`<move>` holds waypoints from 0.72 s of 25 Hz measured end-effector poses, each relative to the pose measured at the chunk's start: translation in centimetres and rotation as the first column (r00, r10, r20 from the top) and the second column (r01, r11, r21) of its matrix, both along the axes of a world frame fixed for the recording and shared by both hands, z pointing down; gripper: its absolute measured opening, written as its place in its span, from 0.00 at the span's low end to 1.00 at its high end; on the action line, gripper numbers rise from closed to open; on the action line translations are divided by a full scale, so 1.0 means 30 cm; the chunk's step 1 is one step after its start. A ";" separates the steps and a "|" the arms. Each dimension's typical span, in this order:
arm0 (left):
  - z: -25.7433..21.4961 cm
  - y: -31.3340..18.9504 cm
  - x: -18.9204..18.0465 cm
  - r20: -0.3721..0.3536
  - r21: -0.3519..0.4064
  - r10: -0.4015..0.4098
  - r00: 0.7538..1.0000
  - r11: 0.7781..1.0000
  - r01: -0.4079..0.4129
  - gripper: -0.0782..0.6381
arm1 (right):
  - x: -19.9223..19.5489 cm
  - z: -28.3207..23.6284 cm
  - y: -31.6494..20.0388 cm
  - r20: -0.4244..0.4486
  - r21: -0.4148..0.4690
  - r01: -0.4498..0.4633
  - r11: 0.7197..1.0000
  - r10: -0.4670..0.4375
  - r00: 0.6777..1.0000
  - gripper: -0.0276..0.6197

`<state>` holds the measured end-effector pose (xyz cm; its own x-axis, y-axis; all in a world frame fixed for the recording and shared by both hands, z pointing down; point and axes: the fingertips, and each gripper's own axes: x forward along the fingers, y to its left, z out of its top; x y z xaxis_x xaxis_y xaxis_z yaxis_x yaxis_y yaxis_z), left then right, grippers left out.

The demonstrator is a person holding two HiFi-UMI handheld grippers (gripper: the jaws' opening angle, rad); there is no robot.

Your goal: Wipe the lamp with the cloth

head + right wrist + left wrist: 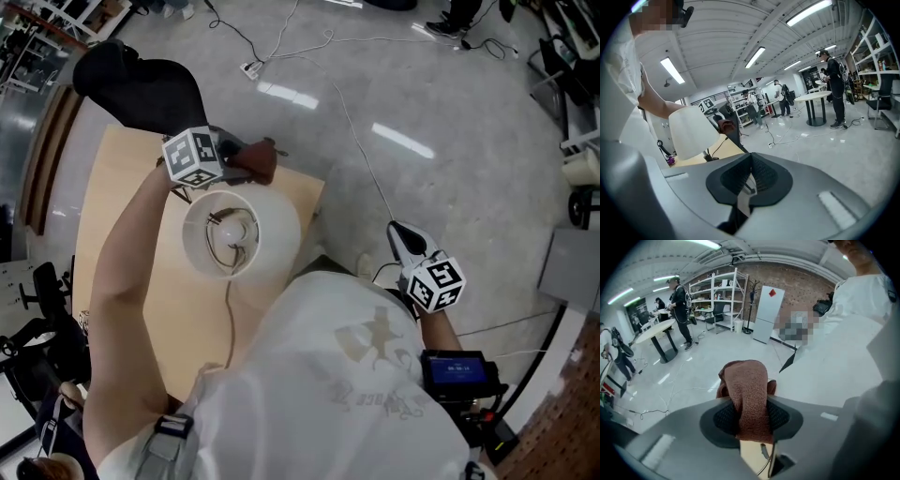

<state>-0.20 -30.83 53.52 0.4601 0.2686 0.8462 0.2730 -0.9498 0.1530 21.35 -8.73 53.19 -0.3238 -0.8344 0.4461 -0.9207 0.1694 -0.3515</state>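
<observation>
A white lamp [242,232] with an open-topped shade stands on a light wooden table [122,225]; its bulb shows inside the shade. My left gripper [246,161] is shut on a reddish-brown cloth [750,397], which bulges out past the pads. The cloth [259,161] sits just beyond the shade's far rim. In the right gripper view the lamp shade [691,131] and the cloth [725,125] show at the left. My right gripper [401,236] is off to the right over the floor, away from the table, jaws shut with nothing between them.
A black office chair [141,86] stands at the table's far end. Cables [356,141] and a power strip [251,67] lie on the grey floor. Several people and round tables [813,101] are farther off in the room.
</observation>
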 end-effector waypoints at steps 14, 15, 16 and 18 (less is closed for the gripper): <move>-0.511 -0.069 -0.080 -0.247 -0.140 -0.346 0.905 0.937 0.320 0.29 | -0.099 0.066 -0.153 0.023 0.008 0.185 0.983 -0.185 0.982 0.06; -0.542 -0.060 -0.082 -0.252 -0.149 -0.348 0.903 0.936 0.319 0.29 | -0.105 0.065 -0.153 0.025 0.007 0.190 0.982 -0.190 0.981 0.06; -0.562 -0.048 -0.087 -0.250 -0.156 -0.343 0.906 0.937 0.311 0.29 | -0.112 0.063 -0.153 0.025 0.007 0.196 0.981 -0.196 0.980 0.06; -0.558 -0.021 -0.101 -0.221 -0.160 -0.320 0.921 0.944 0.289 0.29 | -0.117 0.059 -0.160 0.022 0.008 0.211 0.977 -0.211 0.977 0.06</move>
